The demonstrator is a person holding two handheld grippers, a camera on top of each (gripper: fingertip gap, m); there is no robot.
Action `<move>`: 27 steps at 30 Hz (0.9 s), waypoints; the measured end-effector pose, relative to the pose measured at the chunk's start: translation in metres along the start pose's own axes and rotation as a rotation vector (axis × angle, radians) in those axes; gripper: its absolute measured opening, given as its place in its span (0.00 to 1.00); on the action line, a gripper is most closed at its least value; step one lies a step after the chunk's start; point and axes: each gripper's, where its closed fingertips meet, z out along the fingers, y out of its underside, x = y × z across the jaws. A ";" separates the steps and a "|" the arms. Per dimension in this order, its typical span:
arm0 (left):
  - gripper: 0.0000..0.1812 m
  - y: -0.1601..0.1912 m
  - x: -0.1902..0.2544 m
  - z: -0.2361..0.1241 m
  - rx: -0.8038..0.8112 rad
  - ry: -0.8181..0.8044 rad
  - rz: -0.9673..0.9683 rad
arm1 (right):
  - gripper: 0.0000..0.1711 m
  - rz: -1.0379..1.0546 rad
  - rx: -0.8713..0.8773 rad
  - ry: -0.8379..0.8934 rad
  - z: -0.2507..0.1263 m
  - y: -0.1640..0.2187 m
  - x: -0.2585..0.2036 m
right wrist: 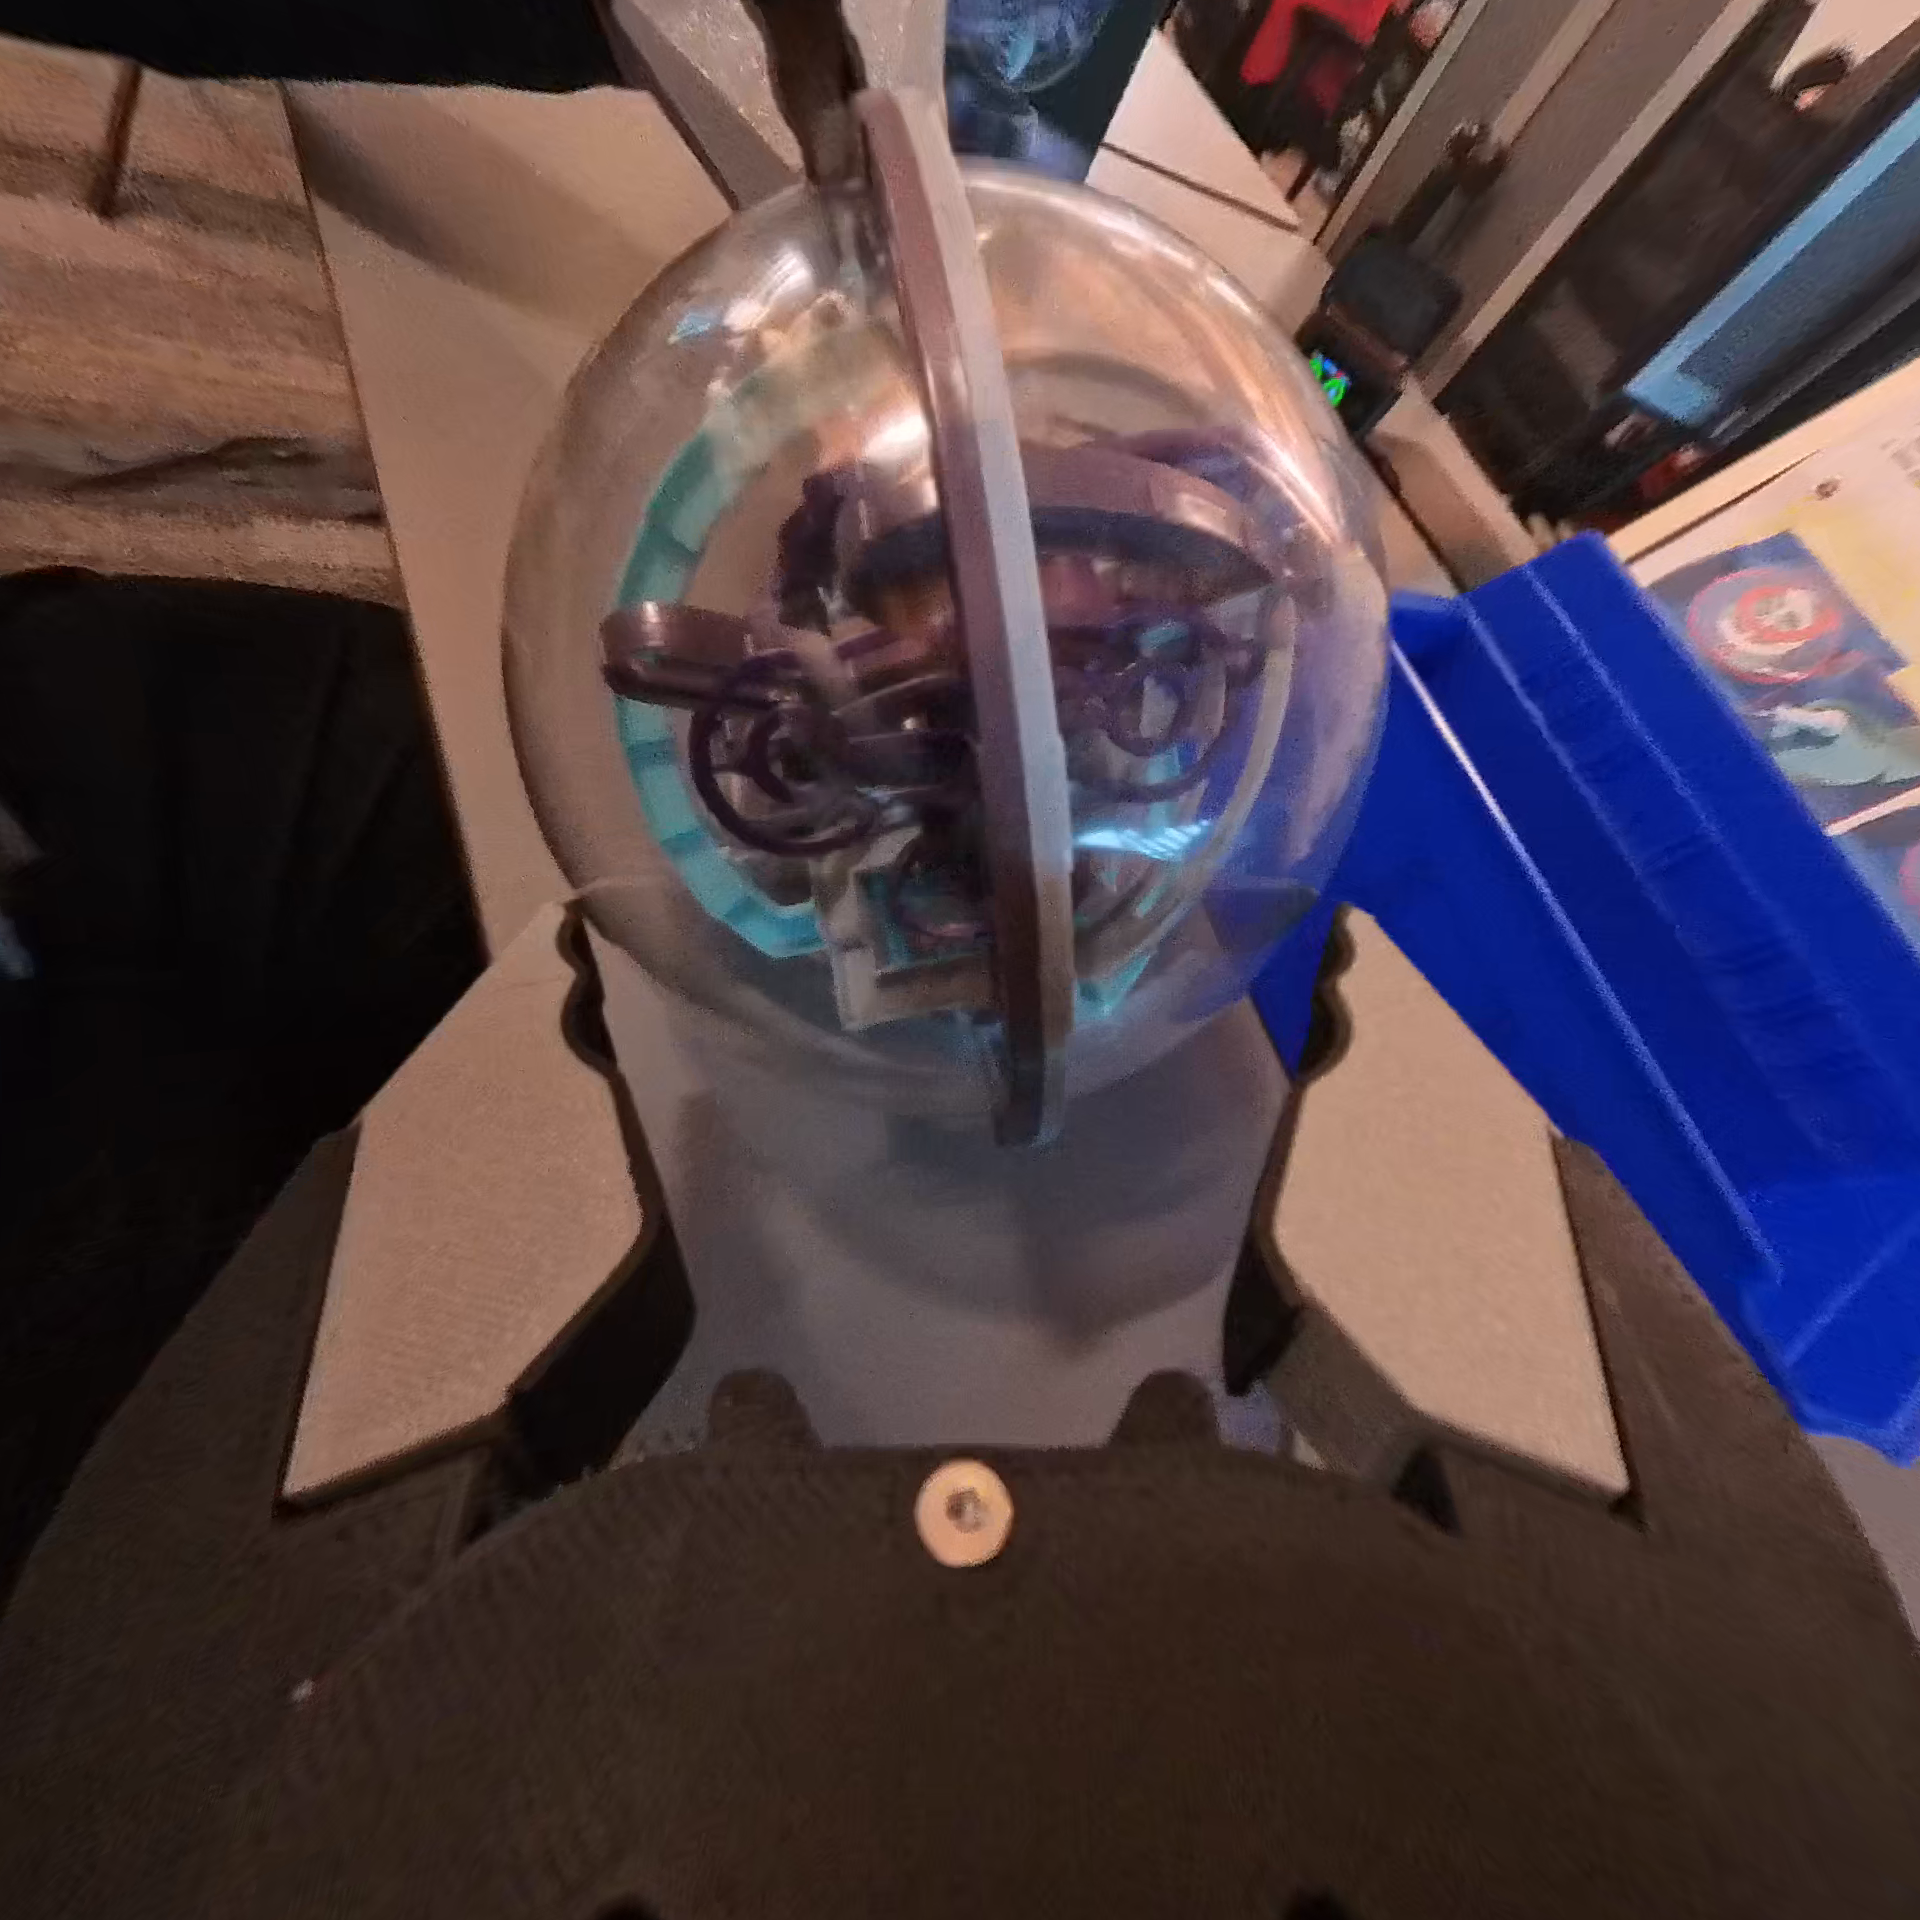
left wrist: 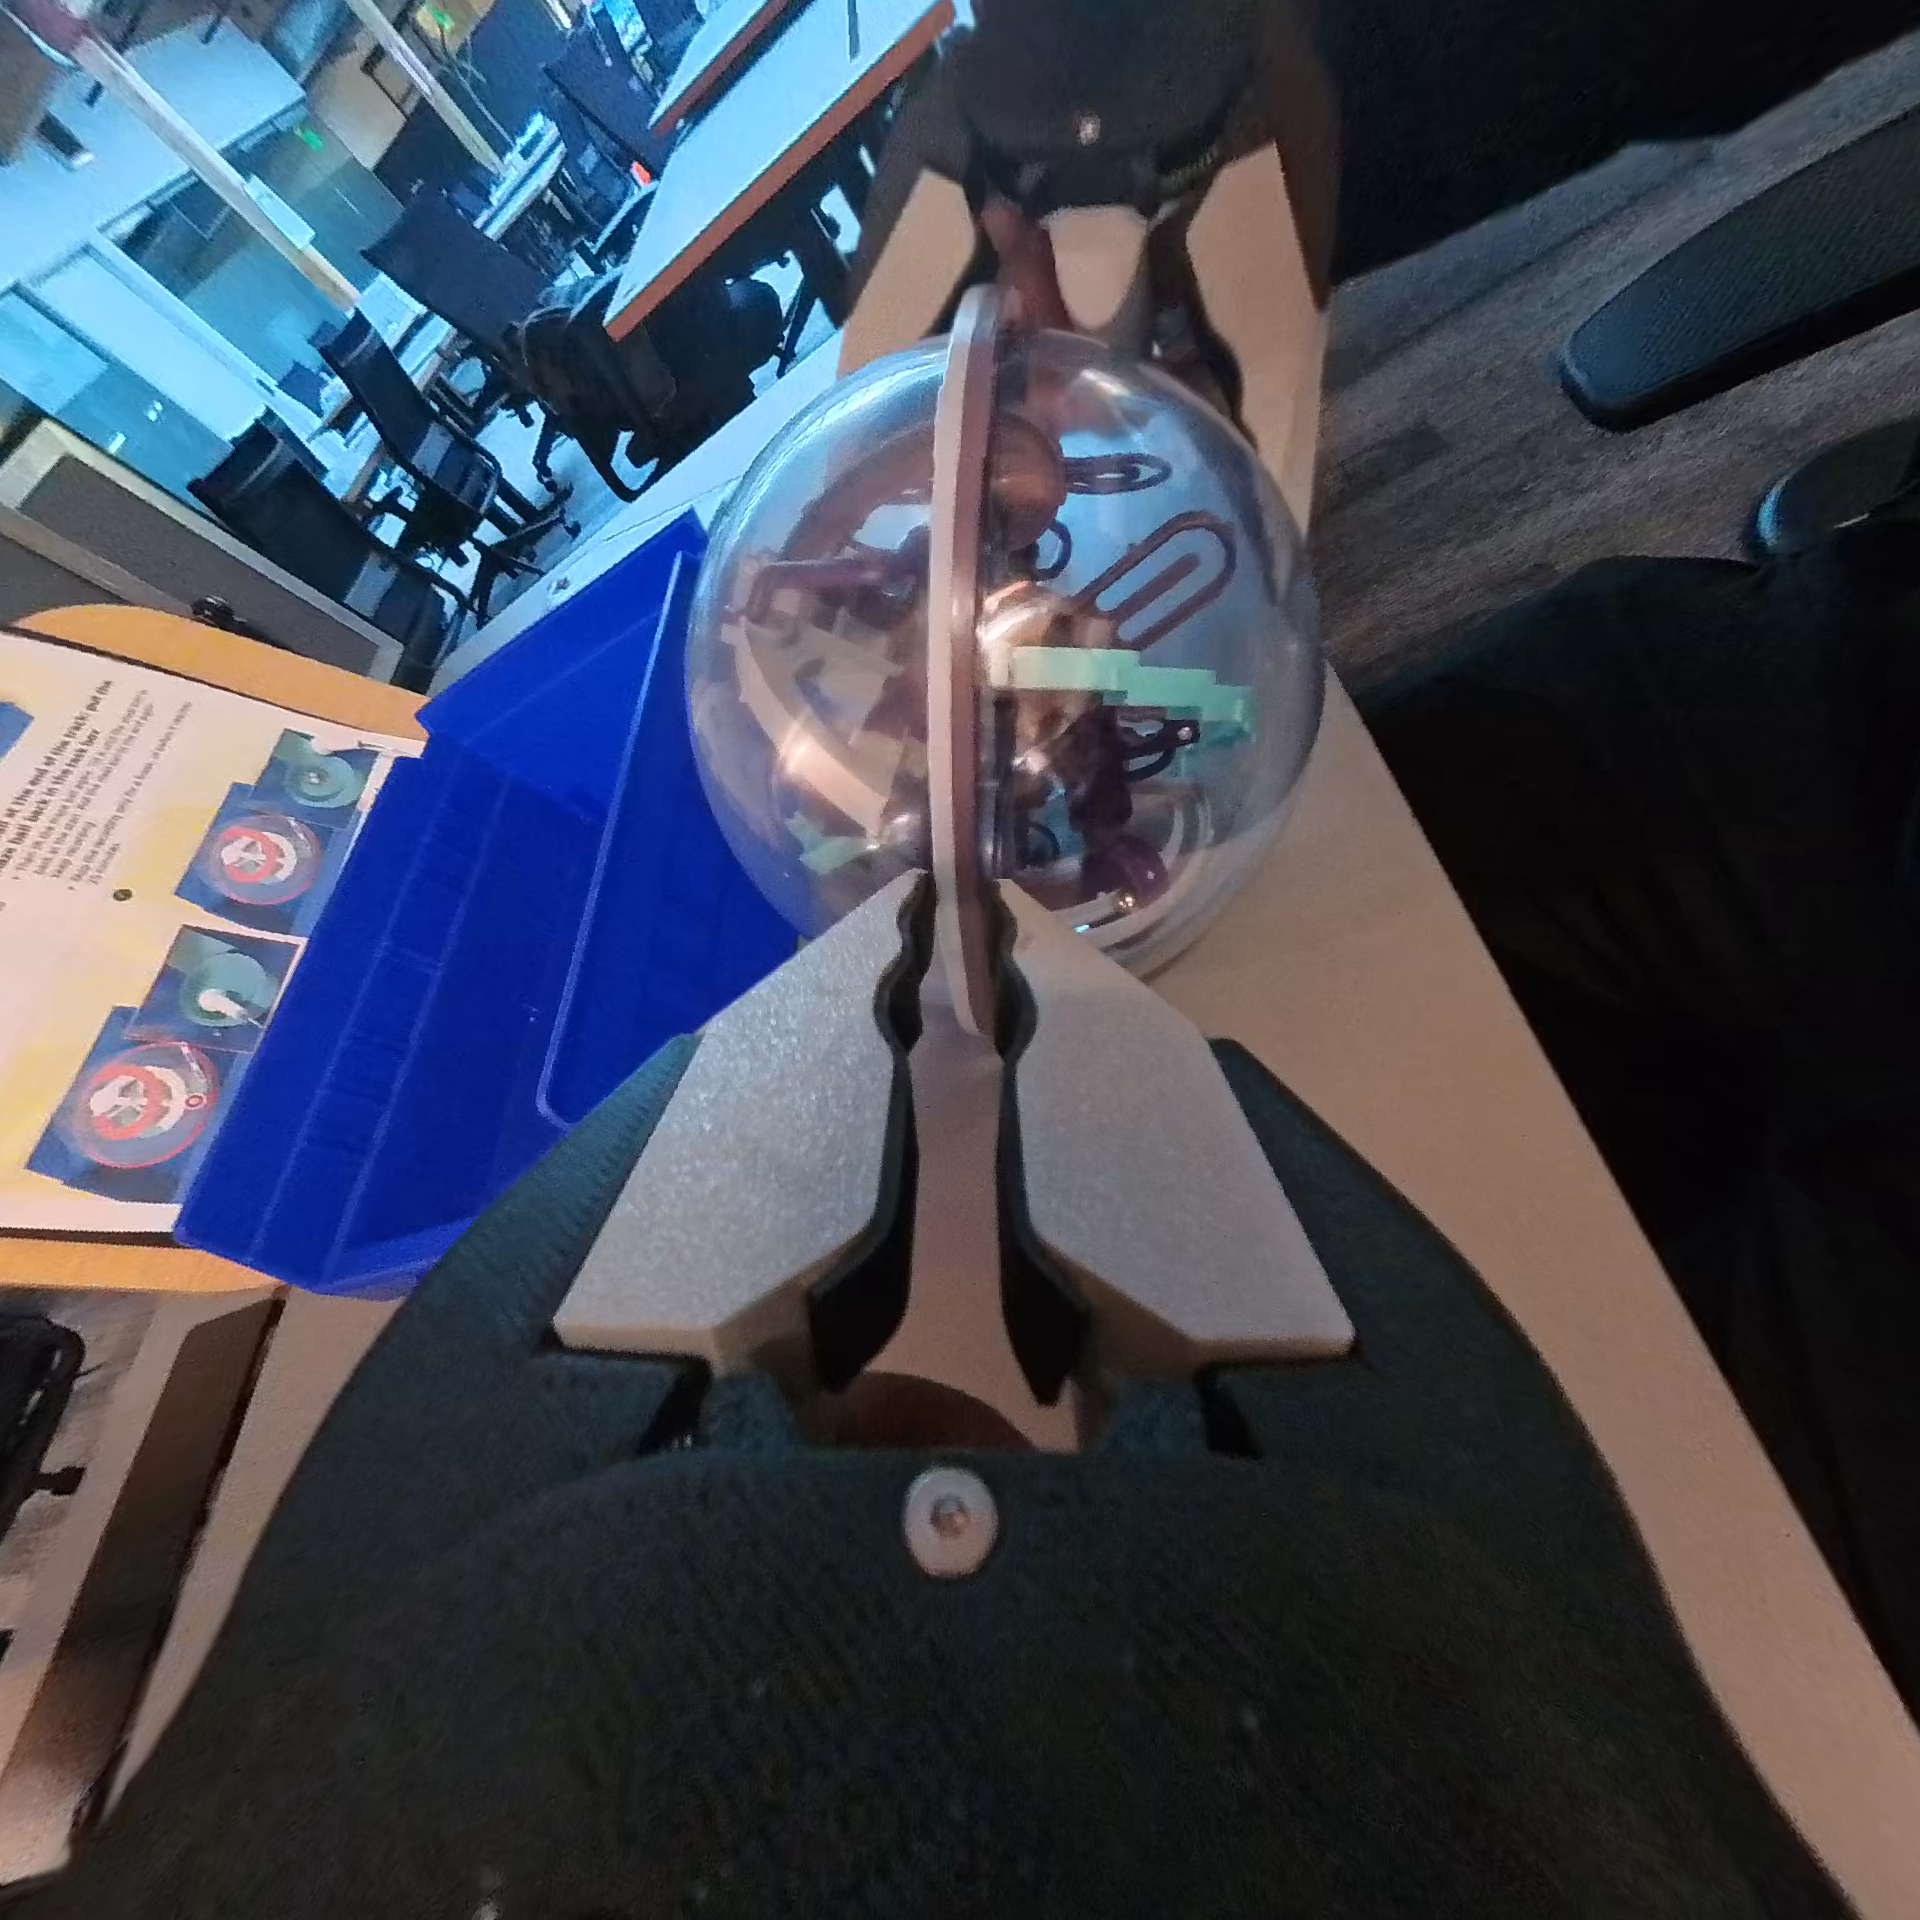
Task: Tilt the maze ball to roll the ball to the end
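The maze ball point(left wrist: 1122, 623) is a clear sphere with purple and teal tracks inside and a flat grey ring point(left wrist: 956, 623) around its middle. It is held over the beige table point(left wrist: 1403, 1039) with the ring standing upright. My left gripper point(left wrist: 961, 904) is shut on the ring's near edge. In the right wrist view the maze ball point(right wrist: 831, 623) sits between the tips of my right gripper point(right wrist: 953, 935), which is wide open; I cannot tell if the fingers touch it. The left gripper point(right wrist: 831, 114) grips the ring at the far side. The small ball inside is not discernible.
A blue plastic bin point(left wrist: 468, 935) stands beside the sphere and also shows in the right wrist view point(right wrist: 1610, 883). A printed sheet with pictures point(left wrist: 125, 883) lies past it. A dark chair armrest point(left wrist: 1745, 301) is off the table's edge. Office desks and chairs stand behind.
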 end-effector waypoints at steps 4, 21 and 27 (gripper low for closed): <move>0.04 0.005 -0.003 0.001 0.006 0.014 -0.037 | 0.84 -0.032 0.043 0.016 0.015 0.000 0.003; 0.43 0.055 -0.002 0.045 -0.127 -0.024 0.082 | 0.85 0.083 0.102 -0.051 0.018 -0.015 0.006; 0.37 0.062 0.001 0.057 -0.161 -0.048 0.088 | 0.85 0.081 0.082 -0.079 0.012 -0.023 0.006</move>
